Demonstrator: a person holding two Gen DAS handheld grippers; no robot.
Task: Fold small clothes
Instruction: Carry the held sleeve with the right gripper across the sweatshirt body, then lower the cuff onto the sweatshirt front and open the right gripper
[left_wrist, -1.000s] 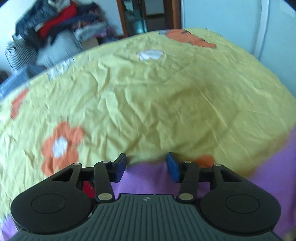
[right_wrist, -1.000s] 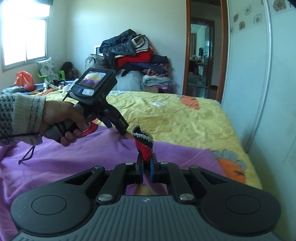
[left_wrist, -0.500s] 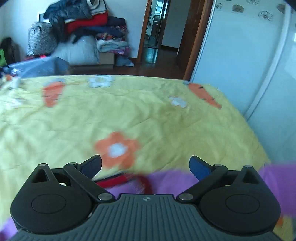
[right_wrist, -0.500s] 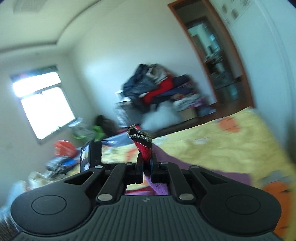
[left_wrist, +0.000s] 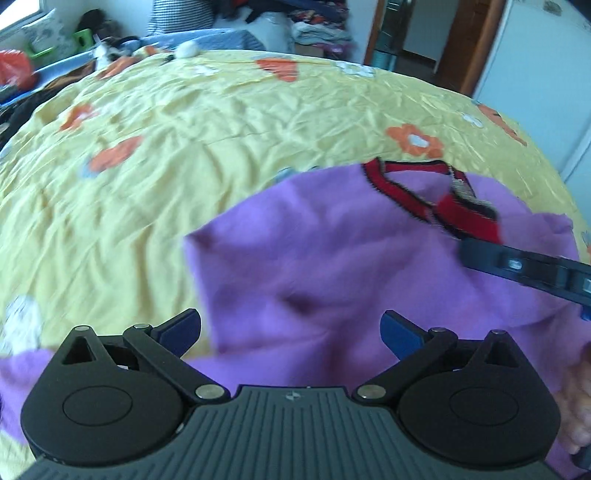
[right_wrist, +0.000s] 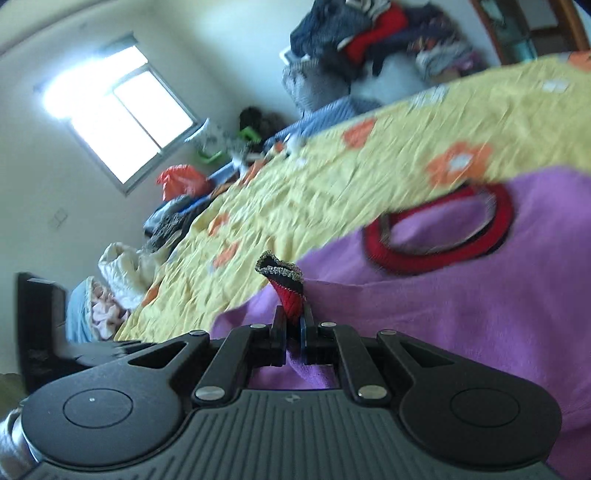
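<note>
A small purple sweater (left_wrist: 332, 266) with red and black trim lies on the yellow flowered bedspread (left_wrist: 184, 147). Its red neckline (left_wrist: 406, 192) shows in the left wrist view and as a ring in the right wrist view (right_wrist: 443, 254). My left gripper (left_wrist: 290, 332) is open and empty, just above the purple cloth. My right gripper (right_wrist: 293, 325) is shut on the sweater's red and black cuff (right_wrist: 286, 291) and holds it lifted over the sweater body (right_wrist: 461, 314). The right gripper also shows in the left wrist view (left_wrist: 517, 266), at the right, by the red trim.
A pile of clothes and bags (right_wrist: 369, 40) stands against the far wall. More clutter and a red bag (right_wrist: 181, 181) lie past the bed under the window (right_wrist: 122, 122). A doorway (left_wrist: 413, 33) and a white wall (left_wrist: 535, 74) are on the right.
My left gripper has opened wide and swung back over the sweater. My right gripper has kept hold of the cuff, tilted, and carried it across toward the neckline.
</note>
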